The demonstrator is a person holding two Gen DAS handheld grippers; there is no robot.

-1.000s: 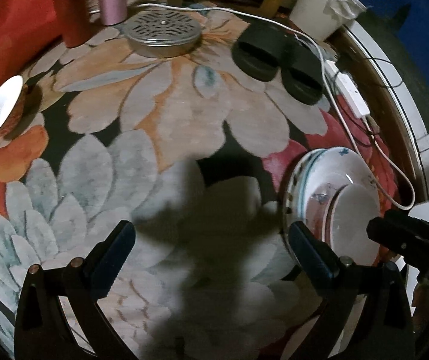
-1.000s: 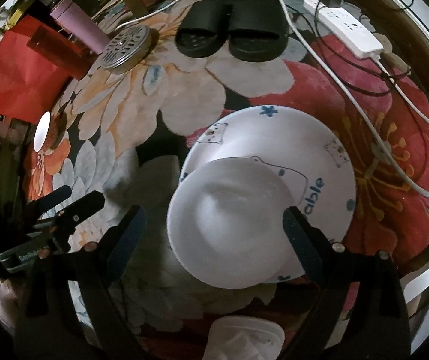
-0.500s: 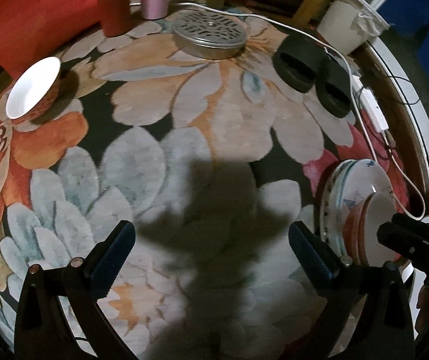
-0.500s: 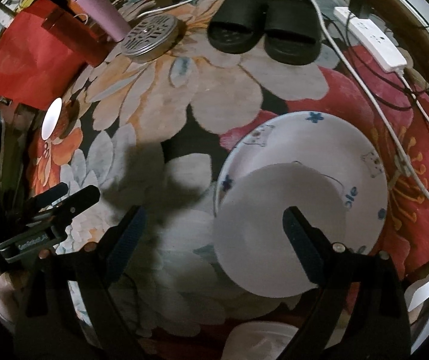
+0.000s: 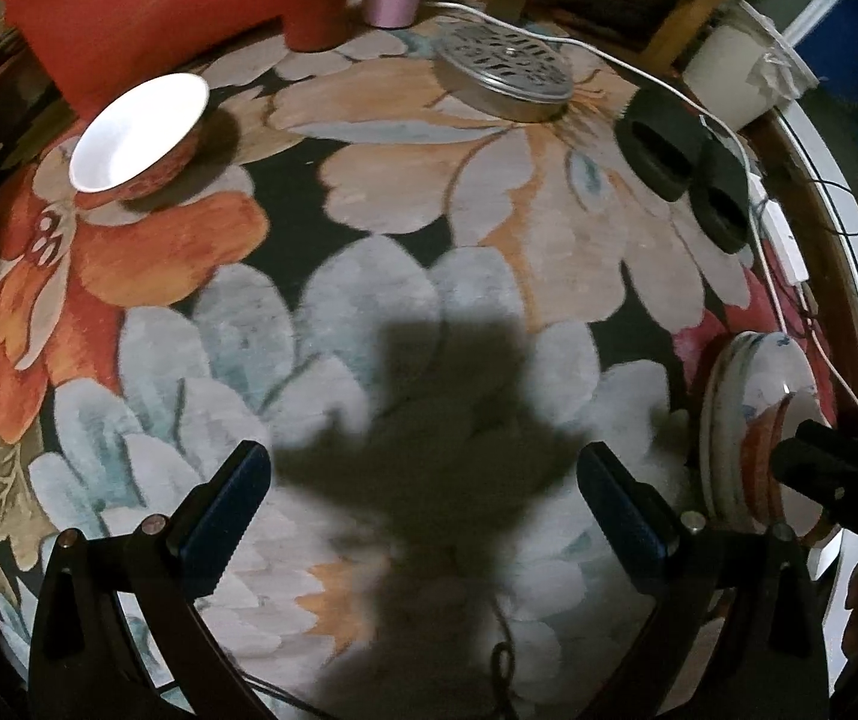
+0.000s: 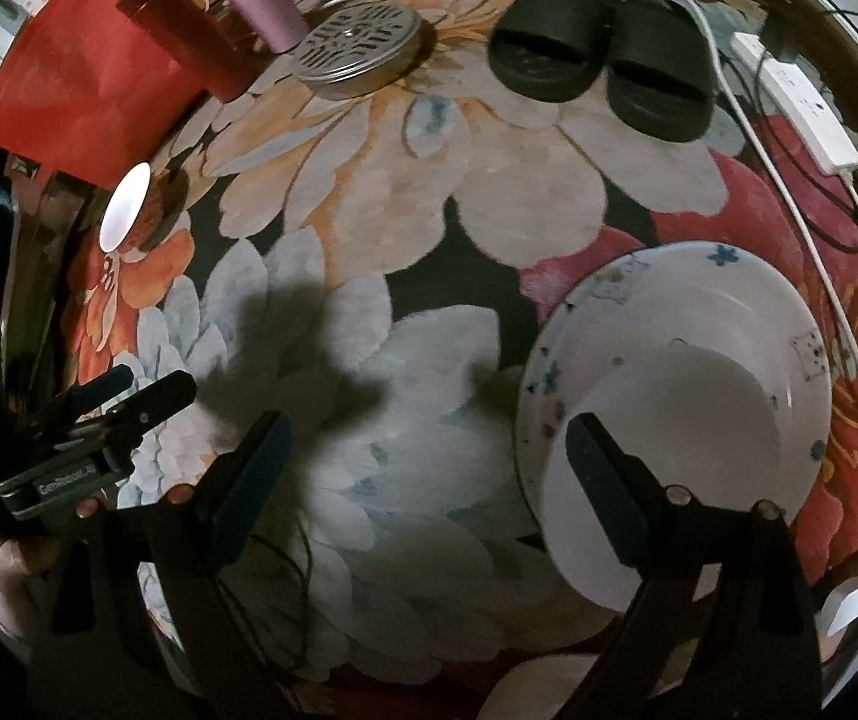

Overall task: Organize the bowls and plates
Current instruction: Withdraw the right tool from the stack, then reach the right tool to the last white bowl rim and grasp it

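Glossy glazed ceramic plate [image 6: 723, 312], perforated dull metal lid [image 5: 504, 69], matt woven floral rug [image 5: 369, 210].

A floral rug [image 5: 369, 252] covers the floor under dim light; wooden chair legs [image 5: 693, 6] stand at one o'clock.

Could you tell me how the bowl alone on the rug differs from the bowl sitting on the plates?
The lone bowl stands by itself on the rug, near the red bag; the stacked bowl rests on the plates. The lone bowl lies far from both grippers; the stacked bowl is beside the right gripper. Both are white inside and reddish outside.
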